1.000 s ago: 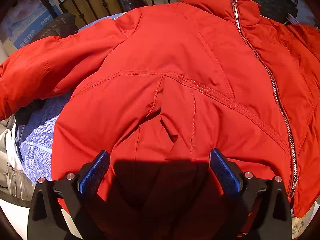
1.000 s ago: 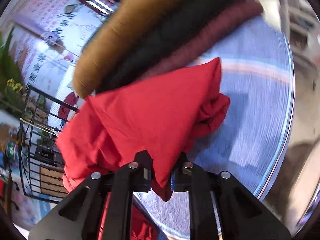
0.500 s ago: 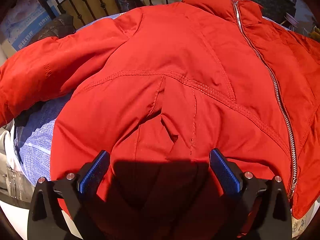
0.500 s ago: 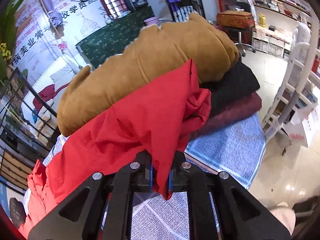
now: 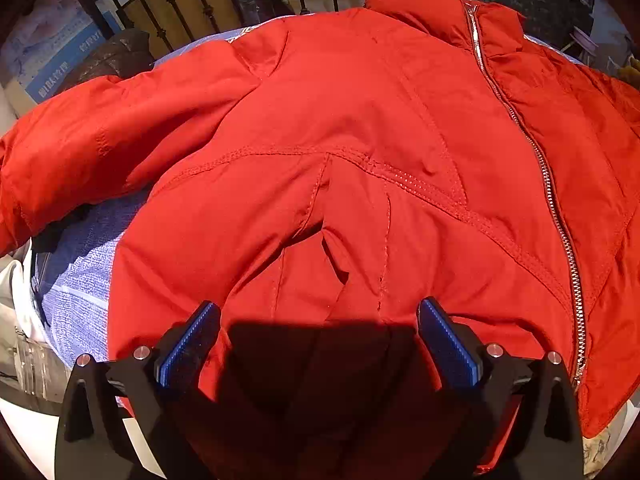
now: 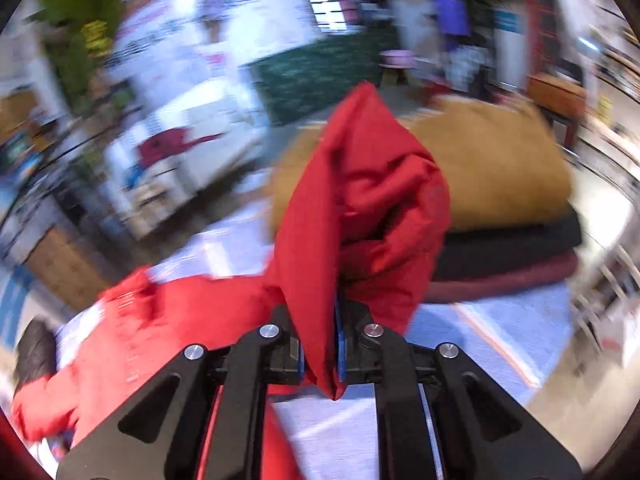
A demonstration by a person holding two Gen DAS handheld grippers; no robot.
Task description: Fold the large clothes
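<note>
Blue woven cloth [image 5: 76, 292] covers the desk in a cluttered shop room with a black iron railing [image 5: 168, 12]. A big red zip-front padded jacket [image 5: 360, 140] lies spread across it. Left tongs [image 5: 318, 340] gape wide, empty, over its hem; right tongs [image 6: 320, 354] pinch a raised sleeve fold beside stacked tan, black and maroon garments [image 6: 500, 208]
</note>
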